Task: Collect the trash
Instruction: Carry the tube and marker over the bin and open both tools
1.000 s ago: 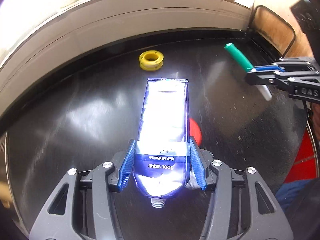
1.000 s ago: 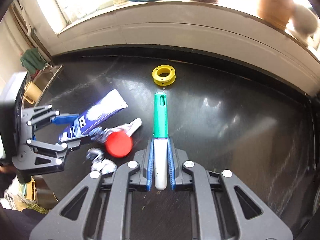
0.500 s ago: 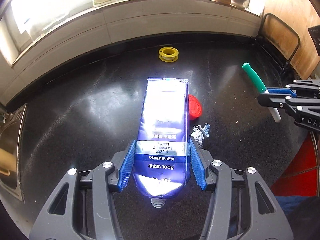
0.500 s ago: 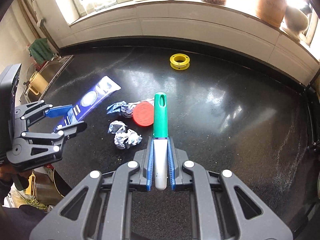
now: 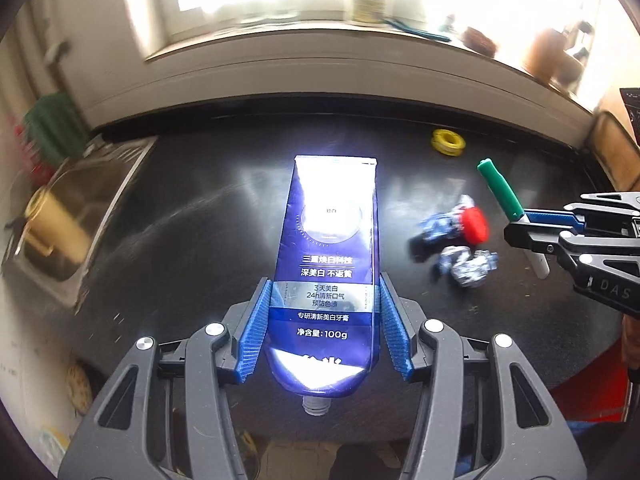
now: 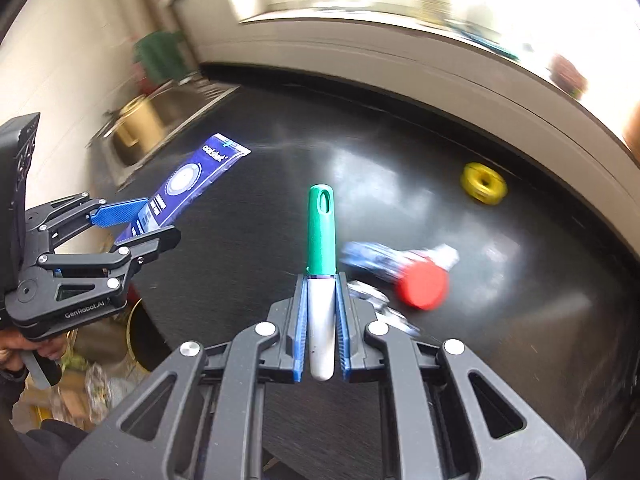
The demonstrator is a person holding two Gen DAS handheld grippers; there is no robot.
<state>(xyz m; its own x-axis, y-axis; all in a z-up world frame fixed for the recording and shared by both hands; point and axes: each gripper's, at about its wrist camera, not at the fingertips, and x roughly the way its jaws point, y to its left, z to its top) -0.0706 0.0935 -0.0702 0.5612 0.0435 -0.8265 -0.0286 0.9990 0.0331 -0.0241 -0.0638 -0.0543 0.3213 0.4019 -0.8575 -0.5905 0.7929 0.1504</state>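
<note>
My left gripper (image 5: pixel 322 318) is shut on a flattened blue toothpaste tube (image 5: pixel 330 240), neck toward the camera, held above the black counter (image 5: pixel 200 208). In the right wrist view the same tube (image 6: pixel 188 184) sticks out of the left gripper (image 6: pixel 136 220) at the left. A marker with a green cap (image 6: pixel 321 236) is clamped in my right gripper (image 6: pixel 320 292), which is shut on its white barrel. From the left wrist view the marker (image 5: pixel 500 190) and right gripper (image 5: pixel 524 226) hang at the right. A red lid (image 5: pixel 474 225), a blue wrapper (image 5: pixel 436 228) and crumpled foil (image 5: pixel 468 266) lie on the counter.
A yellow tape roll (image 5: pixel 448 142) lies near the back wall. A steel sink (image 5: pixel 76 208) with a brass pot sits at the left end. Bottles and jars stand on the windowsill (image 5: pixel 360 36). Beyond the counter's front edge, a bin rim (image 6: pixel 134 336) shows low at the left.
Both grippers have drawn back and up from the counter and swung left, each keeping its object. The sink has come into view; the lid, wrapper and foil now lie to the right.
</note>
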